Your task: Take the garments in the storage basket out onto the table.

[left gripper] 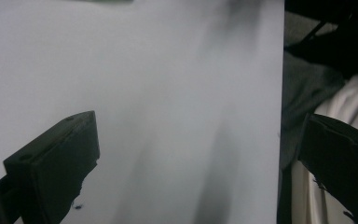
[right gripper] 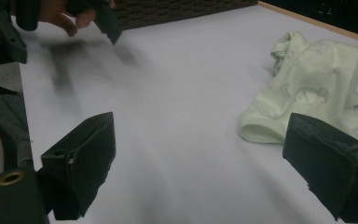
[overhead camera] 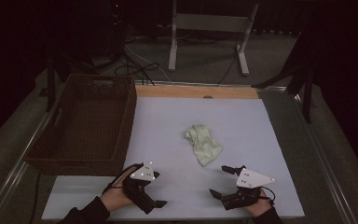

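Observation:
A crumpled pale green cloth [overhead camera: 204, 143] lies on the white table mat [overhead camera: 242, 116], a little right of centre. My right gripper [overhead camera: 218, 180] is near the front edge, open, its jaws pointing left toward the area just below the cloth. In the right gripper view the cloth [right gripper: 312, 88] sits just beyond the right jaw, not touched, with nothing between the jaws of the right gripper [right gripper: 200, 163]. My left gripper [overhead camera: 158, 190] is at the front left, turned to the right and open over bare mat. In the left gripper view the left gripper [left gripper: 200, 154] has its jaws wide apart and empty.
A brown wicker basket [overhead camera: 88, 121] stands empty on the left side of the table, and its wall [right gripper: 182, 9] shows at the top of the right gripper view. A wooden strip [overhead camera: 196, 91] runs along the far edge. Table legs and cables stand on the dark floor behind.

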A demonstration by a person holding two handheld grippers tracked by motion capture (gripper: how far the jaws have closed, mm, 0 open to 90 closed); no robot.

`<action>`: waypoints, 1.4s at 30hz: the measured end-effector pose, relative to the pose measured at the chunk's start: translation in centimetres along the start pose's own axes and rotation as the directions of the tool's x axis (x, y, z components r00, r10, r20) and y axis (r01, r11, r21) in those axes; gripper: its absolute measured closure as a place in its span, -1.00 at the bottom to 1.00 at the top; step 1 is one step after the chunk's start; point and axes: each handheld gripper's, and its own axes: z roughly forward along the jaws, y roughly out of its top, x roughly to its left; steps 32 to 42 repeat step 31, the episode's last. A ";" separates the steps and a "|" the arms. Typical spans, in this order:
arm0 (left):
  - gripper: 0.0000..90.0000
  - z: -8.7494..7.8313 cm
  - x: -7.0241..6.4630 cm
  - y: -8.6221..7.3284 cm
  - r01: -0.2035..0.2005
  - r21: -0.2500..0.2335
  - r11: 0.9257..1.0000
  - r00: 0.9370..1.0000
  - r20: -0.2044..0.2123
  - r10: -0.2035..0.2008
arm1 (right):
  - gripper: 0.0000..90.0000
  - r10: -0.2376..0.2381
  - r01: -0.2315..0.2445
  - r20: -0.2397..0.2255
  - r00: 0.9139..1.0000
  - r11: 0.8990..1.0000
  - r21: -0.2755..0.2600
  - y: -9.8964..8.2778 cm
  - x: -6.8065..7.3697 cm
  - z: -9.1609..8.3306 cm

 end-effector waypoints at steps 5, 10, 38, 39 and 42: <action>-1.00 -0.9 -0.5 -1.0 0.005 0.003 1.000 1.000 -0.003 -0.005 | -0.78 0.000 0.000 0.001 1.000 1.000 0.000 0.0 0.0 0.0; -1.00 -1.8 -0.9 -2.0 0.010 0.014 1.000 1.000 0.000 -0.010 | -0.78 -0.001 0.001 0.001 1.000 1.000 0.003 0.0 0.0 0.0; -1.00 -3.9 -0.9 -4.1 0.034 -0.023 0.999 0.999 -0.026 -0.035 | -0.78 -0.005 0.004 0.008 1.000 1.000 0.017 -0.1 0.0 0.0; -1.00 -3.9 -0.9 -4.1 0.034 -0.023 0.999 0.999 -0.026 -0.035 | -0.78 -0.005 0.004 0.008 1.000 1.000 0.017 -0.1 0.0 0.0; -1.00 -3.9 -0.9 -4.1 0.034 -0.023 0.999 0.999 -0.026 -0.035 | -0.78 -0.005 0.004 0.008 1.000 1.000 0.017 -0.1 0.0 0.0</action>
